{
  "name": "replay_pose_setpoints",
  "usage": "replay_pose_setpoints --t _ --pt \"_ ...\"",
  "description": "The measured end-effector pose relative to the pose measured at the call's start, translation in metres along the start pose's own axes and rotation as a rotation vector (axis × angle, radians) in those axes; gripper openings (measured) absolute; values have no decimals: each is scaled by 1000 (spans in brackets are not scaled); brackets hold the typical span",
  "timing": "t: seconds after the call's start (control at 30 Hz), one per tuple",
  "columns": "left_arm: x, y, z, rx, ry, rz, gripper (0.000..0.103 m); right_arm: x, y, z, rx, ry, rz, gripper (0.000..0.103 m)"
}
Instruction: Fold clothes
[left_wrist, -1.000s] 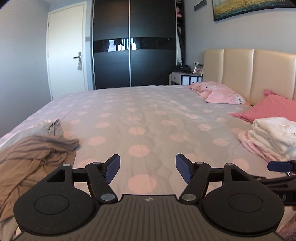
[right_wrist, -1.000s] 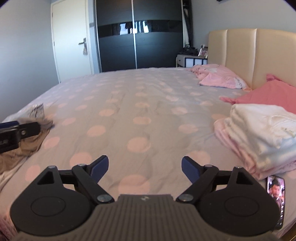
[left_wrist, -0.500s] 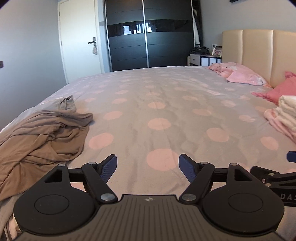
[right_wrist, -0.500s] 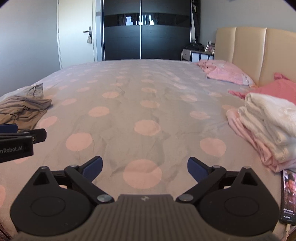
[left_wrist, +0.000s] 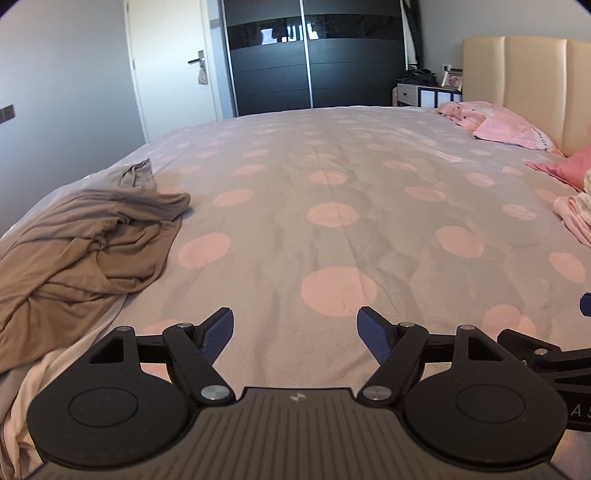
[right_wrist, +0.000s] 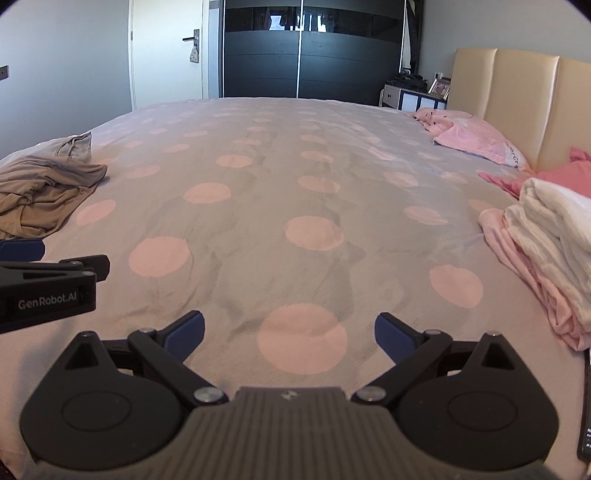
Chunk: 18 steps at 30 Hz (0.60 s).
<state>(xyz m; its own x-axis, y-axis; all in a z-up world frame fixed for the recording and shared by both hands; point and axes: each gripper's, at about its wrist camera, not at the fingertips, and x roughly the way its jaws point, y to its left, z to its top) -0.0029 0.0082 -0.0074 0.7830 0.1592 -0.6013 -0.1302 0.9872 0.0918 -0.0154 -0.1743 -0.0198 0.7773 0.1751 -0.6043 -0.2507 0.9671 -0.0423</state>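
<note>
Left wrist view: the left gripper (left_wrist: 295, 325) hovers low over the near edge of the bed (left_wrist: 332, 177), its jaws spread wide with nothing between them. A crumpled tan garment (left_wrist: 85, 251) lies unfolded by the bed's left edge, close to the near corner, with a paler cloth (left_wrist: 33, 387) showing under its near side. At the right edge of this view, the tip of the right gripper (left_wrist: 554, 354) shows.

Right wrist view: the right gripper (right_wrist: 290, 332) is also released, jaws apart and holding nothing, above a bare stretch of the spotted cover. A folded stack of white and pink clothes (right_wrist: 546, 240) sits by the bed's right edge, below a pink pillow (right_wrist: 476, 142) at the headboard. The tan garment (right_wrist: 44, 188) is far off to the left.

Judged from this, the step in hand is between garments: the stack is folded, the tan one is not. The next move calls for reaching left, pinching the tan garment's edge, and spreading it flat on the open middle of the bed.
</note>
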Motion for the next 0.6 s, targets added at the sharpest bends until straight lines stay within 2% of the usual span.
replay_pose_setpoints --t 0.6 --pt "-7 -1 2 -21 43 -28 73 -8 0 -1 12 -21 -1 100"
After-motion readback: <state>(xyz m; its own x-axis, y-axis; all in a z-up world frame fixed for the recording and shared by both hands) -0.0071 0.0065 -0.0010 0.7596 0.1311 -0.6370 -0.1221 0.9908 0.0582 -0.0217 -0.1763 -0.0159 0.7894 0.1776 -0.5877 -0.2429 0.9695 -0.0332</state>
